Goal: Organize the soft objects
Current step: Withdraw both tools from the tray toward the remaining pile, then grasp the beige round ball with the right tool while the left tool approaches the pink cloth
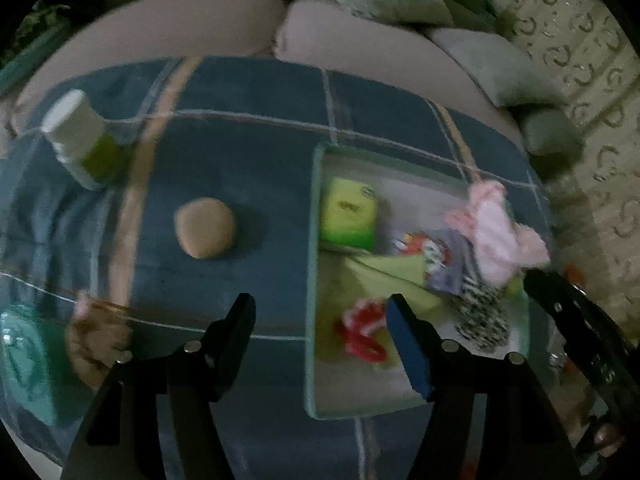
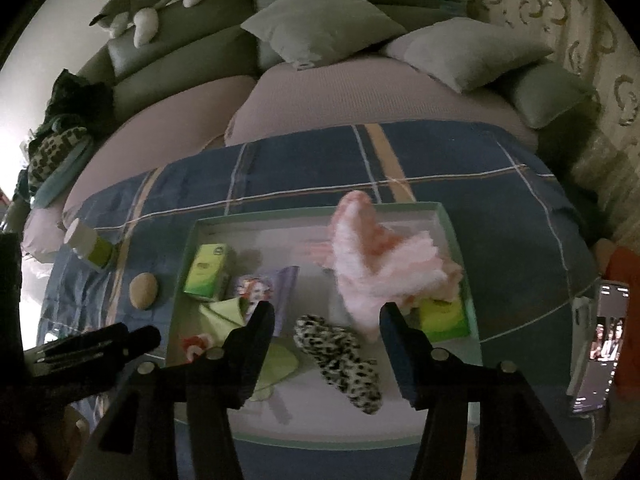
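A shallow box with a pale green rim point(image 2: 320, 211) lies on a blue checked blanket point(image 2: 500, 208). In it are a leopard-print soft piece point(image 2: 340, 356), a green pack point(image 2: 208, 268), a second green pack point(image 2: 444, 316), a light green cloth point(image 2: 224, 312) and a red-and-white soft thing point(image 1: 364, 332). A fluffy pink piece point(image 2: 372, 264) shows blurred over the box's right side, just ahead of my right gripper point(image 2: 326, 320), which is open with nothing pinched. My left gripper point(image 1: 320, 320) stands open over the box's left rim point(image 1: 314, 240), empty. The pink piece point(image 1: 496, 232) also shows there.
Left of the box on the blanket lie a tan round object point(image 1: 205, 227), a white bottle with a green label point(image 1: 80, 140) and a brown plush point(image 1: 96, 340). A phone point(image 2: 600, 340) stands at the right beside an orange sleeve point(image 2: 628, 280). Sofa cushions point(image 2: 320, 20) lie behind.
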